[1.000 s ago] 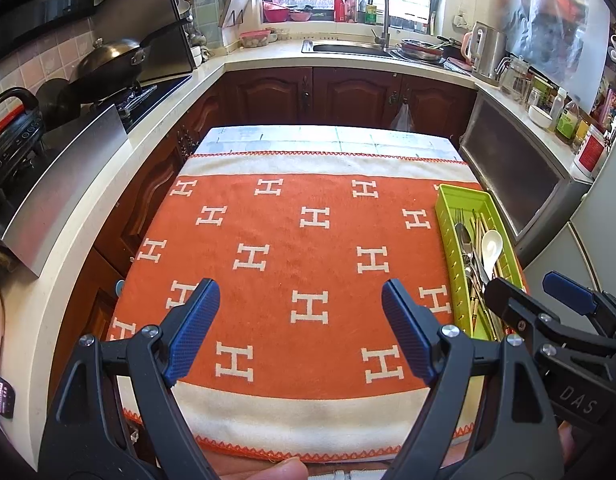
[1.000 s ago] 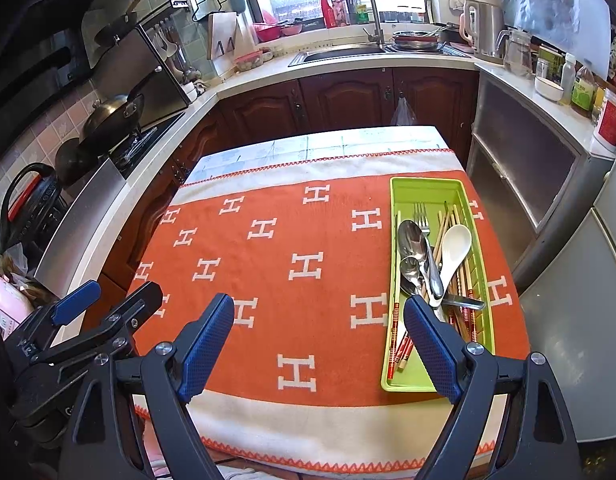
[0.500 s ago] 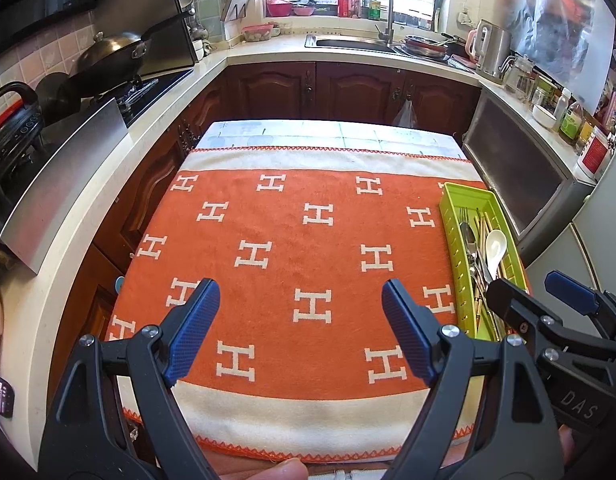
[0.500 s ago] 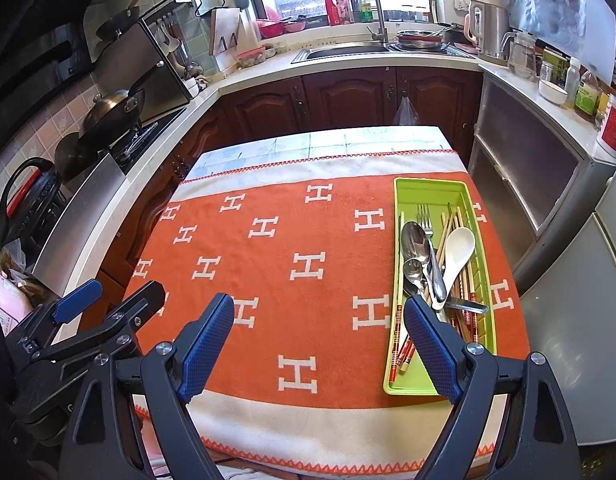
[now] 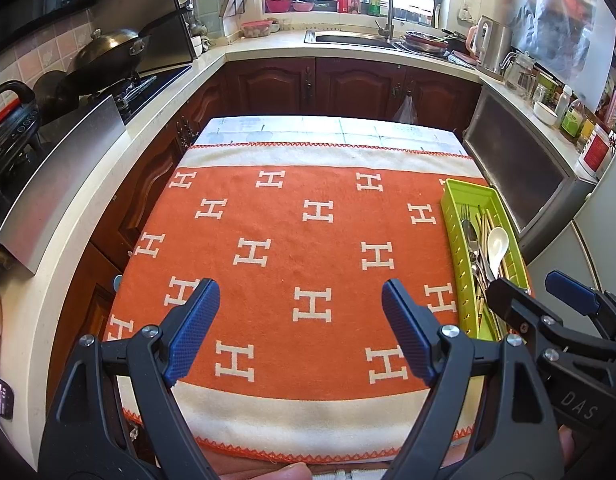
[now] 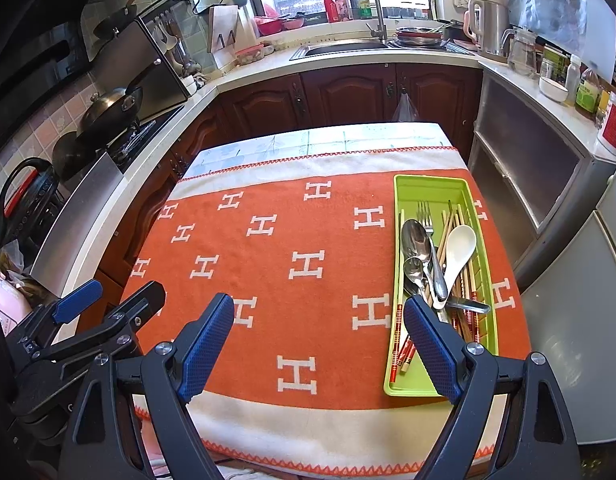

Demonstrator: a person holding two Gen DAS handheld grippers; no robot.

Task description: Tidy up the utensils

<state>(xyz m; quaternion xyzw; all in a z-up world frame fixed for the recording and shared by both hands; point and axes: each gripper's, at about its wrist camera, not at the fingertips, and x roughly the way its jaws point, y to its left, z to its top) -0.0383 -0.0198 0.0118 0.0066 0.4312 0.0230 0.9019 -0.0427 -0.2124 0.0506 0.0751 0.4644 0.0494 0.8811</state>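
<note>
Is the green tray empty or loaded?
Loaded. The green tray holds metal spoons, a fork, a white spoon and chopsticks, piled together unsorted.

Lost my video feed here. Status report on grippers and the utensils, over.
Left gripper and right gripper open, empty, above orange cloth. Utensils jumbled in green tray, white spoon on top. Nothing blocking the tray.

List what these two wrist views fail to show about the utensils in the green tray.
- Right wrist view: the right gripper finger hides the near ends of the chopsticks and part of the green tray.
- Left wrist view: the tray's near end sits behind the other gripper's body.
- Either view: the piled steel spoons cover what lies underneath.
</note>
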